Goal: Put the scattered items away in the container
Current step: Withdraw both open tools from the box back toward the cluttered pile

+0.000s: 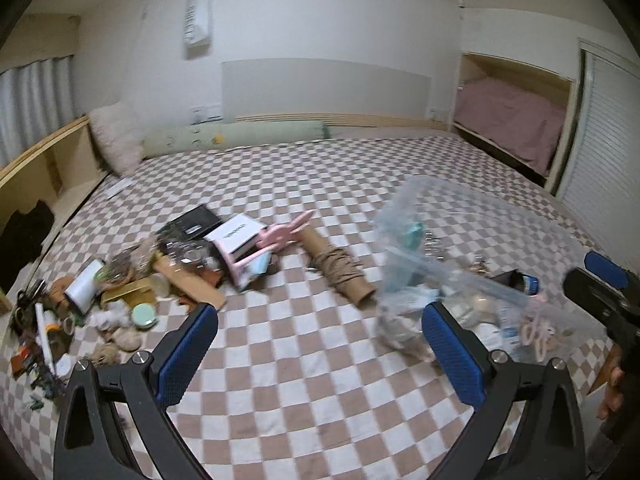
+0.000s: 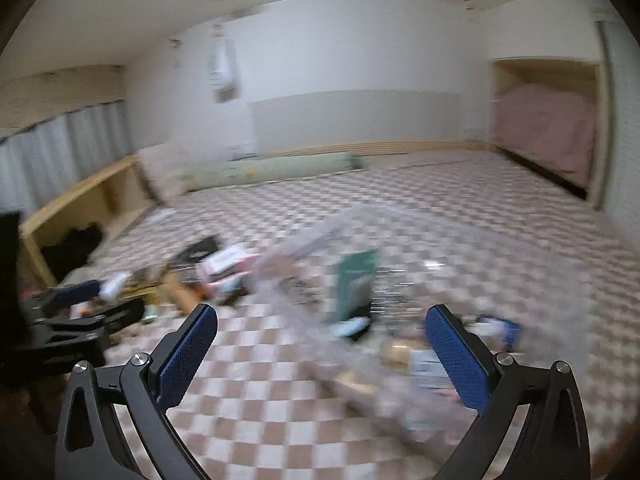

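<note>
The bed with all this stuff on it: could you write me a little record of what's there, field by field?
surface: bed with checkered cover
container: clear plastic box, already holding small items, blurred
scattered pile: mixed clutter on the cover, left of the box
nearest loose item: cardboard tube wrapped in brown twine, lying flat between pile and box
pink item: pink plastic piece by a white box
left tool: open, holding nothing
right tool: open, holding nothing; view motion-blurred
background: green bolster at the bed's far edge

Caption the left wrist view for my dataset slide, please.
Open left gripper hovers over a checkered bedspread, between a clutter pile and a clear plastic container already holding items.
</note>
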A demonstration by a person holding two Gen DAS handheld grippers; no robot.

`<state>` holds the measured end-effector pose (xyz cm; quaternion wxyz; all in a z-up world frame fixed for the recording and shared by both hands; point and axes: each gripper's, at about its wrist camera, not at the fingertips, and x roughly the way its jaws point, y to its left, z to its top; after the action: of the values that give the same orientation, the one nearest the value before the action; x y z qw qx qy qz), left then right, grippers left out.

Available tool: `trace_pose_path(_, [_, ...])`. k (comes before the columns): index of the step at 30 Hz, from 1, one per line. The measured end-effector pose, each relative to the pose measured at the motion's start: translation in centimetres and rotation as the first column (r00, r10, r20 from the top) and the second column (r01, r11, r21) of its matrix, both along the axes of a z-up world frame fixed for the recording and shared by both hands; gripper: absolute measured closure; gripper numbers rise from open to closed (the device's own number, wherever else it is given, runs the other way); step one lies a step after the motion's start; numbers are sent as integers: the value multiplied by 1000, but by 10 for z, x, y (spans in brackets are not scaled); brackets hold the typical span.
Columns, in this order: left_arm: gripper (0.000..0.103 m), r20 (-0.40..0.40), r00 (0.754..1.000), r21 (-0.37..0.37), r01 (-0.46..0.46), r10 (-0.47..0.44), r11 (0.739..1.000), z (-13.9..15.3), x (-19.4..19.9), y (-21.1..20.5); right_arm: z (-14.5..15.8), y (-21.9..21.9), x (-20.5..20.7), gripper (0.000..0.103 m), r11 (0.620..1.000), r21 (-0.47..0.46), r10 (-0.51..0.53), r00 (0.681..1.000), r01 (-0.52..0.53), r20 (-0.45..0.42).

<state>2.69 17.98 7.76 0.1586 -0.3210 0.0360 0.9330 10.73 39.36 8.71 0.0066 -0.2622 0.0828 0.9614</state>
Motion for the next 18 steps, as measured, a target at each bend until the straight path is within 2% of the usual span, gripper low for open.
trace_pose_path(3, [0,-18,999,-28,-32,32,999,-5,0,-21,-3,-16,-6,0,998,-9,68,998,-68,-11])
trace_pose_path(11, [0,-13,993,-21,-115,115,993,-21,-5,-80,-13,-78,-27,0,989,101,110,994,-107,-23])
trace_pose_path(18, [0,-21,977,-28,-214,214,976,-32,-10,-140,-33,-130,-51,0,972,59,226,974,-228,32])
